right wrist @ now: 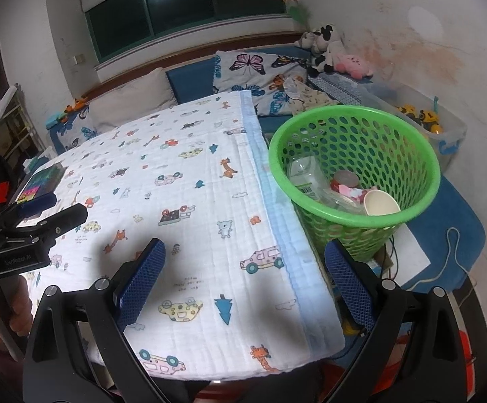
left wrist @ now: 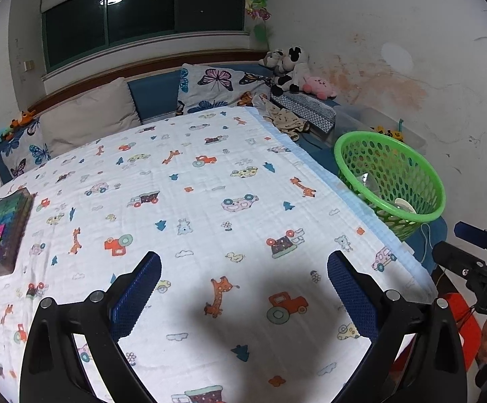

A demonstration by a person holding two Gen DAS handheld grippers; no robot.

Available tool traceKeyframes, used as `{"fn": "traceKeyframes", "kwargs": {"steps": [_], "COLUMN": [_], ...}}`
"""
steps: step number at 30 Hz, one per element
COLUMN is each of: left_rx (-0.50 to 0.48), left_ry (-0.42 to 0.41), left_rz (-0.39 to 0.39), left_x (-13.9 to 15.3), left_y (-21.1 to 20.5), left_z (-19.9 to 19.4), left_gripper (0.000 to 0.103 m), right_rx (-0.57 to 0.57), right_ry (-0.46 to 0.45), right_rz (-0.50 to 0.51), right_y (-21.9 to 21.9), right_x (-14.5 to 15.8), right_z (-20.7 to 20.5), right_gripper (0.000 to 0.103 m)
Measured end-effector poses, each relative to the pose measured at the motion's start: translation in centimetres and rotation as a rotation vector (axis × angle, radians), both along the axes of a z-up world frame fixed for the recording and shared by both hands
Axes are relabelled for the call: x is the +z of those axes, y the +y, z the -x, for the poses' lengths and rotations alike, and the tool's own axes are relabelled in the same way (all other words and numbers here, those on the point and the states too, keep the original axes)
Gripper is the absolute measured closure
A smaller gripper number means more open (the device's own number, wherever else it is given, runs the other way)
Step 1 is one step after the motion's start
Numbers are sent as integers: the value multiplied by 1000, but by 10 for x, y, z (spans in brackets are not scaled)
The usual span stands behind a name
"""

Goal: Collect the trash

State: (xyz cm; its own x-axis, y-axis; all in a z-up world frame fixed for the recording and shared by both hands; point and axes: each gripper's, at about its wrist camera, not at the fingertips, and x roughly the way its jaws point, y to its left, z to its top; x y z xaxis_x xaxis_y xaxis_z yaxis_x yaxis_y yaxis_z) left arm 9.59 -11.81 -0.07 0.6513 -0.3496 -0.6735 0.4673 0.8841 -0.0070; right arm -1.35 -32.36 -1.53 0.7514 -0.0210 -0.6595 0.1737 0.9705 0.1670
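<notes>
A green perforated basket (right wrist: 354, 211) stands at the right edge of the bed, also seen as the basket (left wrist: 391, 215) in the left wrist view. Inside it lie a clear plastic package (right wrist: 305, 173), a red-lidded cup (right wrist: 344, 179), a pink wrapper (right wrist: 352, 191) and a cream paper cup (right wrist: 381, 203). My left gripper (left wrist: 243, 265) hovers open over the patterned blanket (left wrist: 183, 201), nothing between its blue pads. My right gripper (right wrist: 245, 252) is open too, above the blanket's right edge (right wrist: 277, 221), just short of the basket.
A dark box of coloured items (left wrist: 1, 228) lies at the blanket's left edge. Pillows (left wrist: 85, 117) and plush toys (left wrist: 293, 67) line the headboard. A clear bin with toy vehicles (right wrist: 428, 121) sits by the wall. A white cable (right wrist: 451, 252) runs over the blue mat.
</notes>
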Motion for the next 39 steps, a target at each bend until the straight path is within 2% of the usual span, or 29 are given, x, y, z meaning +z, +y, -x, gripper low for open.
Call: {"fn": "traceKeyframes", "kwargs": {"steps": [39], "left_rx": [67], "left_ry": [-9], "left_rz": [18], "left_x": [0], "left_y": [23], "left_z": [3], "left_gripper": [7], "right_rx": [47], "right_ry": [-8], "right_rz": [24], "right_y": [22], "right_x": [2], "right_z": [-7], "right_gripper": [8]}}
